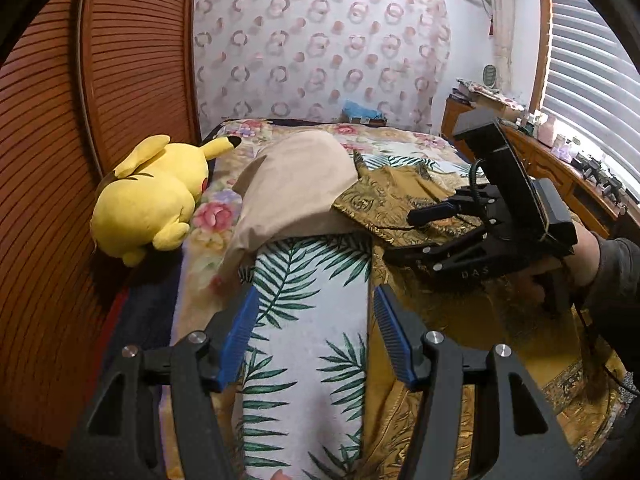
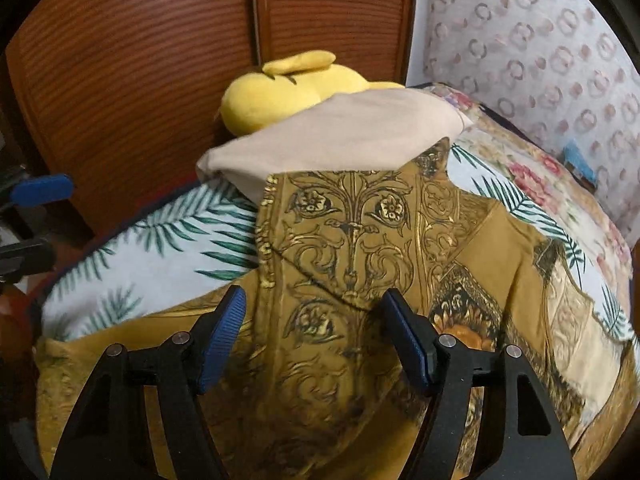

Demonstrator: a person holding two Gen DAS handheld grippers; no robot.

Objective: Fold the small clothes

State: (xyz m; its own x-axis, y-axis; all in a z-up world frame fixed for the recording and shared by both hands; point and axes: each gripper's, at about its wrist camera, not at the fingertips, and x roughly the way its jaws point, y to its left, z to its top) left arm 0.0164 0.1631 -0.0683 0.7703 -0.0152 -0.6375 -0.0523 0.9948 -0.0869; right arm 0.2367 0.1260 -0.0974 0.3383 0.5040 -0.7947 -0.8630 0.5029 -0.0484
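A mustard-gold garment with black ornamental print (image 2: 352,240) lies spread on the bed, also in the left wrist view (image 1: 400,200). My right gripper (image 2: 314,300) is open and empty just above the garment's middle; it shows in the left wrist view (image 1: 404,236) over the cloth. My left gripper (image 1: 314,296) is open and empty, above a white palm-leaf sheet (image 1: 312,320) beside the garment's left edge. Its blue pad shows in the right wrist view (image 2: 40,190).
A beige pillow (image 1: 288,184) lies beyond the garment, with a yellow plush toy (image 1: 156,192) to its left against a wooden louvred wardrobe (image 1: 60,160). A floral bedspread (image 1: 400,140) covers the bed. A wooden sideboard (image 1: 560,168) with small items stands on the right under a window blind.
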